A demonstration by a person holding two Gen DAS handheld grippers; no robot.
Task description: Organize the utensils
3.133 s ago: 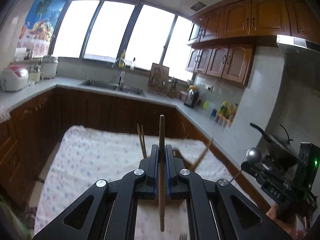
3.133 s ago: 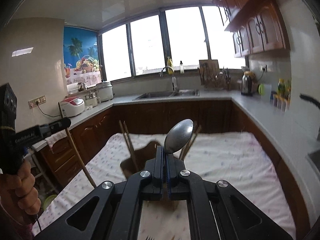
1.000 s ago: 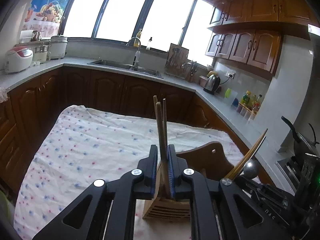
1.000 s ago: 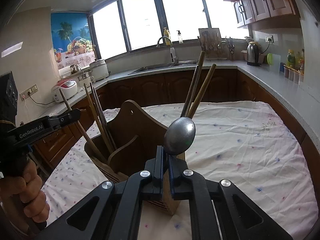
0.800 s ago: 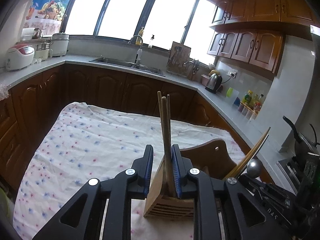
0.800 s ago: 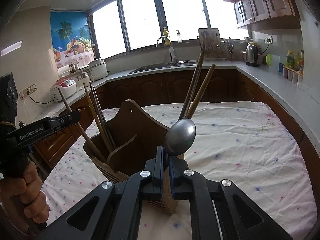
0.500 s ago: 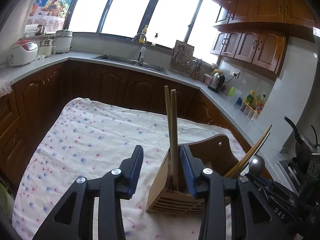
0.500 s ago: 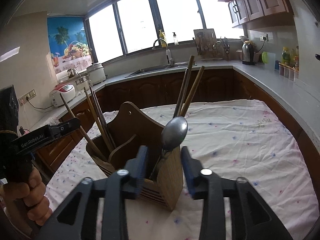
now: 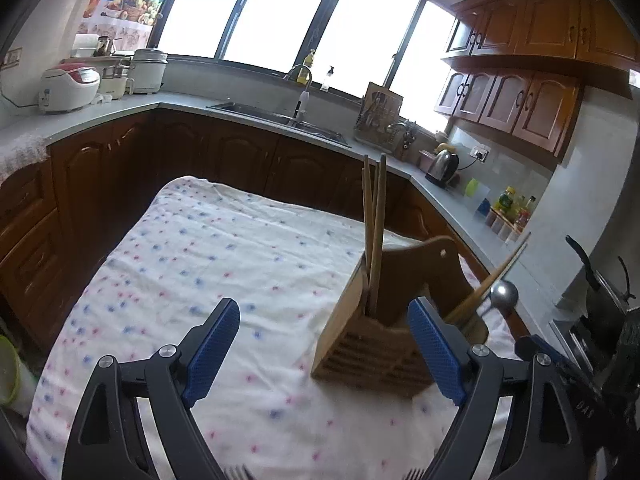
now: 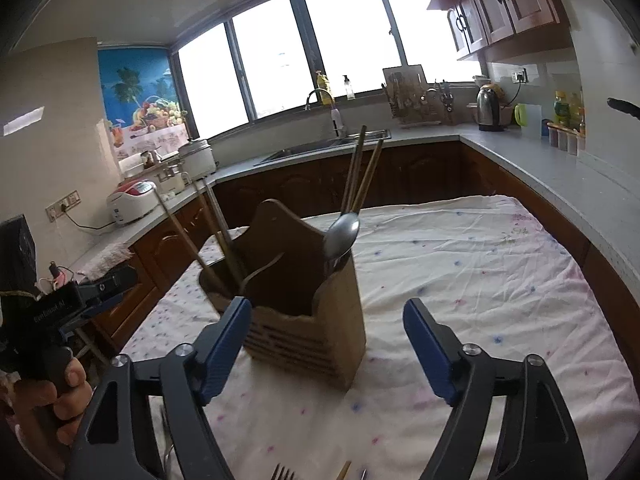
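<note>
A wooden utensil holder (image 9: 376, 348) (image 10: 308, 320) stands on the spotted tablecloth (image 9: 224, 264). Wooden chopsticks (image 9: 374, 232) stand in its near compartment in the left wrist view. A metal spoon (image 10: 342, 234) (image 9: 503, 293) stands bowl-up in another compartment beside more chopsticks (image 10: 362, 172), and several sticks (image 10: 216, 224) lean in the left compartment. My left gripper (image 9: 324, 344) is open and empty, just short of the holder. My right gripper (image 10: 328, 344) is open and empty, also just in front of it. Fork tines (image 10: 282, 473) (image 9: 236, 473) show at the bottom edge.
Dark wooden cabinets and a grey counter (image 9: 256, 112) with a sink surround the table. Rice cookers (image 9: 68, 88) stand at the left, a kettle (image 10: 489, 113) and bottles at the right. The table's right edge (image 10: 576, 248) is near the counter.
Both grippers opened wide and drew back. The left let go of the chopstick and the right let go of the spoon; both now stand in the holder.
</note>
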